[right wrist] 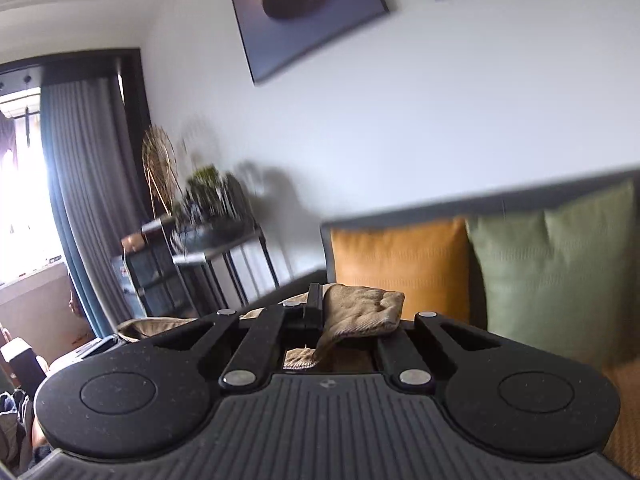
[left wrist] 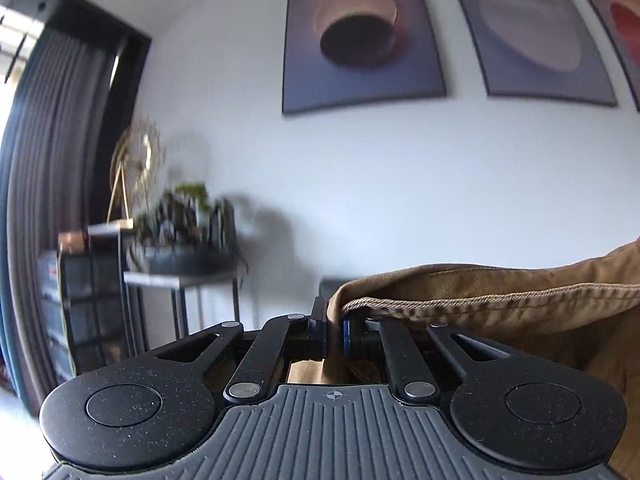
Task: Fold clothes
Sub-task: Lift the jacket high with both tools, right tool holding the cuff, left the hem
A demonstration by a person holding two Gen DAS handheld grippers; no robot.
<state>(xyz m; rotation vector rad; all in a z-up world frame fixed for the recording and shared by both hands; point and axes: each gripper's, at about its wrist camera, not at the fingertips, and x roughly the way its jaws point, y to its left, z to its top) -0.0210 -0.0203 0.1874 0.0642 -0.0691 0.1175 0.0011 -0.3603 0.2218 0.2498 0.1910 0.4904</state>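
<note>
Three wall prints (left wrist: 362, 38) behind — two grippers, left gripper (left wrist: 334, 330) and right gripper (right wrist: 320, 316), pinch tan garment (left wrist: 492, 300).

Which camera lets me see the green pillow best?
The right wrist camera. The green pillow fills its right side, next to an orange pillow. The left wrist camera doesn't show it at all; brown cloth covers that corner.

A tan-brown garment (left wrist: 500, 292) with a stitched hem hangs lifted — stretched taut. One bunched corner (right wrist: 360, 312) droops, crumpled.
</note>
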